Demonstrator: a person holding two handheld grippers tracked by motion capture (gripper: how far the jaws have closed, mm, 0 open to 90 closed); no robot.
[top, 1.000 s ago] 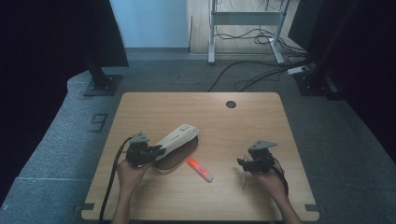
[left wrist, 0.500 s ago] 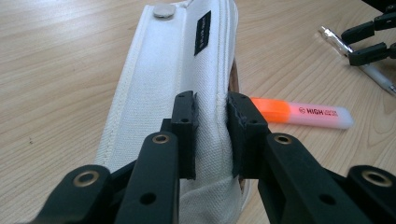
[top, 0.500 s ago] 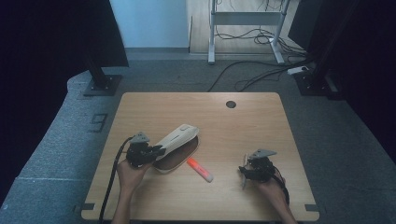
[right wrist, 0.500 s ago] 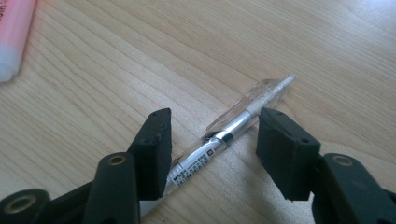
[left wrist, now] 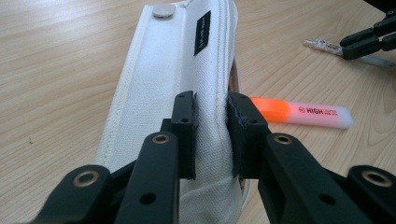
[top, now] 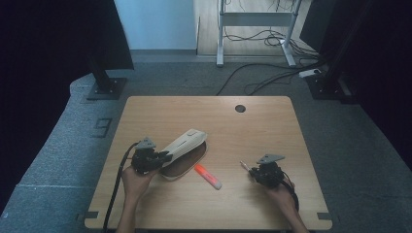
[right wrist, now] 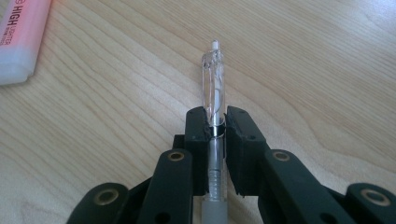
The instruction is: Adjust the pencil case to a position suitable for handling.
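Observation:
A white fabric pencil case [top: 183, 145] lies open at the table's left, its lid lifted over a brown inside. My left gripper [top: 163, 156] is shut on the lid's seamed edge [left wrist: 173, 70], pads pressing from both sides [left wrist: 211, 100]. A pink and orange highlighter [top: 208, 176] lies on the wood between the two hands [left wrist: 303, 113]. At the right, my right gripper [top: 252, 171] has just been closing and is now shut on a clear pen [right wrist: 213, 70], whose tip sticks out past the jaws [right wrist: 215, 114].
The wooden table [top: 252, 131] has a round cable hole [top: 240, 108] near its far edge. Beyond it are a dark monitor stand [top: 104, 85], a metal frame and loose cables [top: 262, 80] on the grey floor.
The right gripper's jaws have closed onto the clear pen, with the hand shifting only slightly. The left gripper and the pencil case have stayed where they were.

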